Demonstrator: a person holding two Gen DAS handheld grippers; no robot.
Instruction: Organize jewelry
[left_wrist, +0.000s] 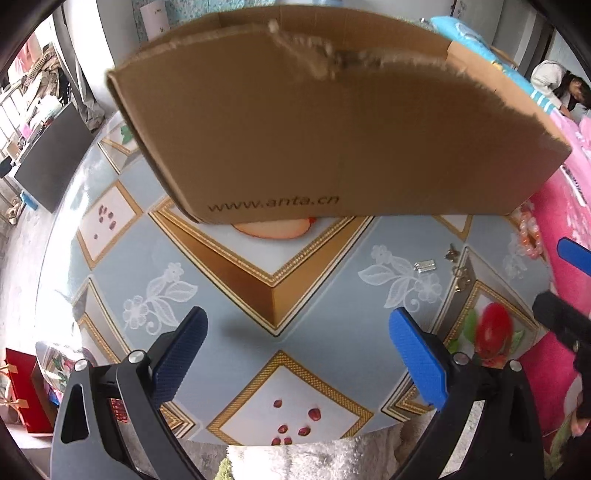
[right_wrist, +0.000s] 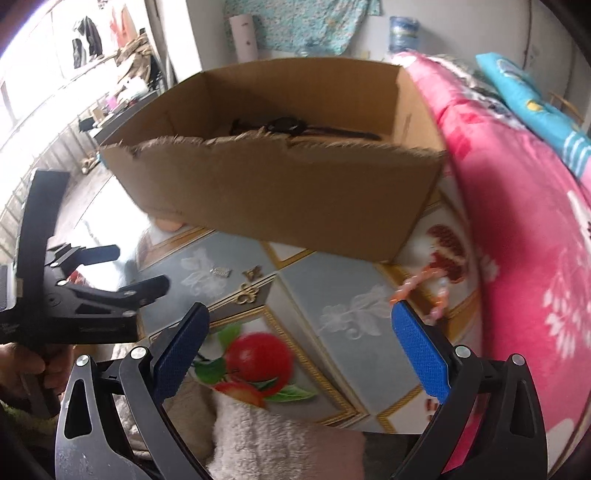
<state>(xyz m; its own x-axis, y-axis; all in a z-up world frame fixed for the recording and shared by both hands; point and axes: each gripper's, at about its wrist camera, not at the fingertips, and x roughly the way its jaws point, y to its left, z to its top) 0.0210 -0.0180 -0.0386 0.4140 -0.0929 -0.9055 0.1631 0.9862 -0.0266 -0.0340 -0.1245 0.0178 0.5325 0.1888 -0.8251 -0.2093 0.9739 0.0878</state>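
Note:
A torn brown cardboard box (left_wrist: 332, 140) stands on the patterned table; in the right wrist view (right_wrist: 280, 192) a dark item (right_wrist: 291, 125) lies inside it. On the table to the right lie a small silver piece (left_wrist: 424, 266), gold earrings (left_wrist: 458, 273) and a pink-orange bead bracelet (left_wrist: 528, 236). In the right wrist view they show as the silver piece (right_wrist: 221, 272), the gold earrings (right_wrist: 248, 291) and the bracelet (right_wrist: 428, 291). My left gripper (left_wrist: 297, 325) is open and empty above the table. My right gripper (right_wrist: 299, 321) is open and empty, near the bracelet.
A pink floral quilt (right_wrist: 524, 229) borders the table on the right. A white fluffy sleeve (right_wrist: 266, 439) lies at the near edge. A person (left_wrist: 561, 86) sits far right. A dark screen (left_wrist: 51, 158) stands left of the table.

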